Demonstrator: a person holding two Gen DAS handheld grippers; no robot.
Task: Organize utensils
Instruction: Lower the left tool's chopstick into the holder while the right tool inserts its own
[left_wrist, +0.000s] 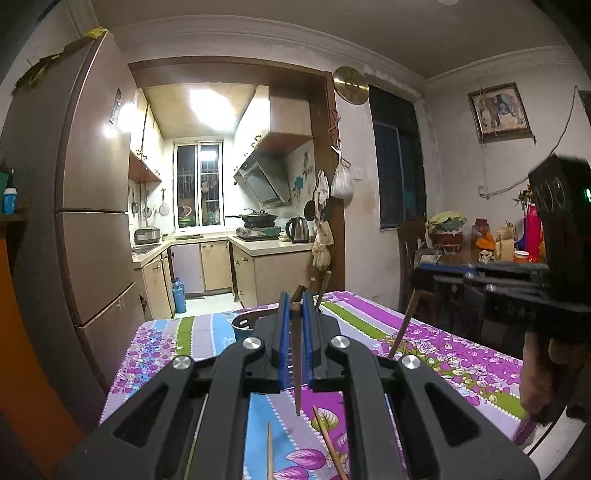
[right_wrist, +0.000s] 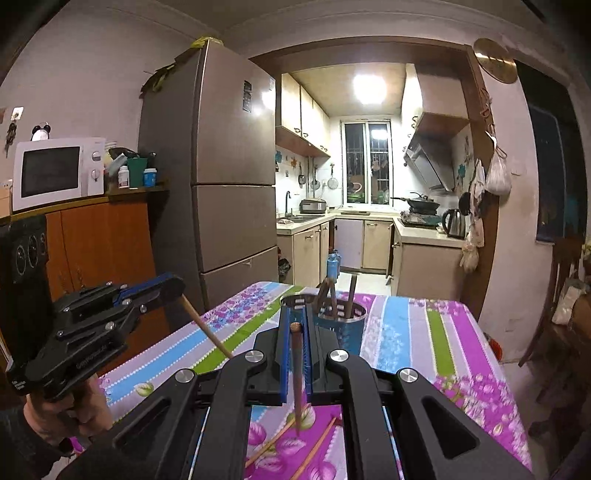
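My left gripper (left_wrist: 294, 301) is shut on a brown chopstick (left_wrist: 296, 369) that hangs down through the jaws. It also shows in the right wrist view (right_wrist: 173, 290), chopstick (right_wrist: 207, 328) slanting down. My right gripper (right_wrist: 294, 315) is shut on another brown chopstick (right_wrist: 296, 376); it appears in the left wrist view (left_wrist: 424, 277) with its chopstick (left_wrist: 404, 325). A blue utensil holder (right_wrist: 345, 328) with several chopsticks stands on the table beyond both grippers, partly hidden in the left wrist view (left_wrist: 242, 326). Loose chopsticks (right_wrist: 317, 446) lie on the cloth below.
The table has a purple floral striped cloth (right_wrist: 424, 332). A tall fridge (right_wrist: 229, 177) stands at the left, a wooden cabinet with a microwave (right_wrist: 55, 171) beside it. The kitchen doorway is behind. A side table with jars (left_wrist: 487, 240) and a chair (right_wrist: 554, 295) are at the right.
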